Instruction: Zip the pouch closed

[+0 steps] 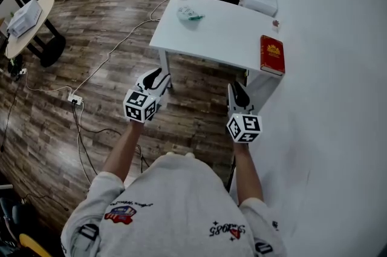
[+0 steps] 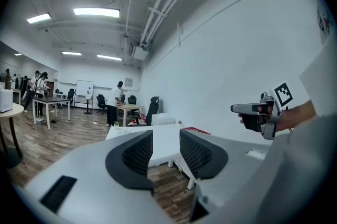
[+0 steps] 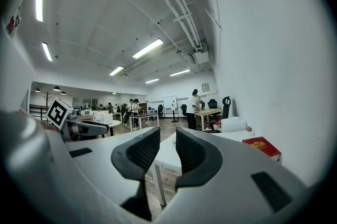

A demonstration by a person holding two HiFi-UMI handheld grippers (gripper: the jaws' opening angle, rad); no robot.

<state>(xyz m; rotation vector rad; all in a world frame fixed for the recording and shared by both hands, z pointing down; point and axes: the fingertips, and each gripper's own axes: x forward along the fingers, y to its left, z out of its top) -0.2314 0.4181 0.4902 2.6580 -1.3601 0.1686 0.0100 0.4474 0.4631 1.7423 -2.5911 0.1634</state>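
— White rectangular counter (image 1: 224,32) ahead; where's the small pale pouch (image 1: 188,14)?
— Near its far left corner, seen only from the head view (both gripper views catch the red hardback book (image 3: 261,146) instead).
— The hand-held grippers?
— Left hand-held gripper (image 1: 158,77) and right hand-held gripper (image 1: 237,91): jaws apart, nothing between, well short of the counter.
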